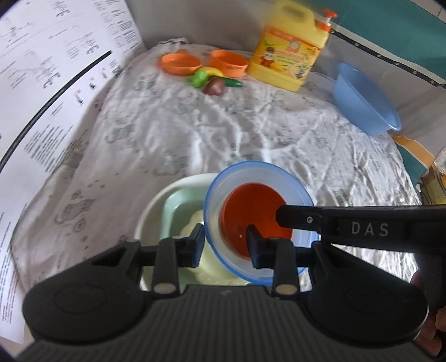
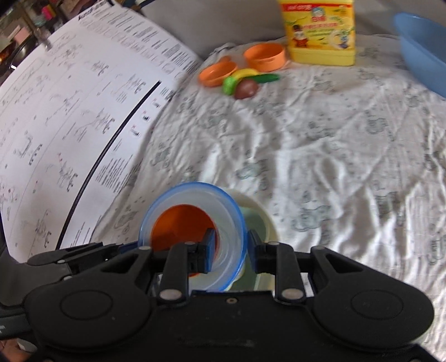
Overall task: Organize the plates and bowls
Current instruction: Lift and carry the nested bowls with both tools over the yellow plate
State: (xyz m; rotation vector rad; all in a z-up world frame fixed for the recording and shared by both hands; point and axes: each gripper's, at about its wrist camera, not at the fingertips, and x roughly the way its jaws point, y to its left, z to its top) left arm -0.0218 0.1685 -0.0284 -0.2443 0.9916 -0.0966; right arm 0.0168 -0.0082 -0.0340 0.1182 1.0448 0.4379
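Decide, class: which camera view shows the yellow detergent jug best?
The left wrist view: the yellow detergent jug appears nearly whole there, with handle and orange pump. The right wrist view shows only its lower labelled body, the top cut off by the frame edge.

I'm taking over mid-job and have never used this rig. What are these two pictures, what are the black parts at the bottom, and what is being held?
No robot arm here: a person carries a two-finger claw in each hand, each with a camera looking along its fingers. One picture is the left claw's view, the other the right's.

The left claw and right claw each pinch opposite sides of the rim of one clear blue-rimmed bowl, tilted, with a red bowl nested inside. Just behind it sits a white dish with a pale green dish inside.

On the wrinkled cloth farther off: two orange bowls, toy fruit, a yellow jug, a blue basin. Printed paper lies along the left.
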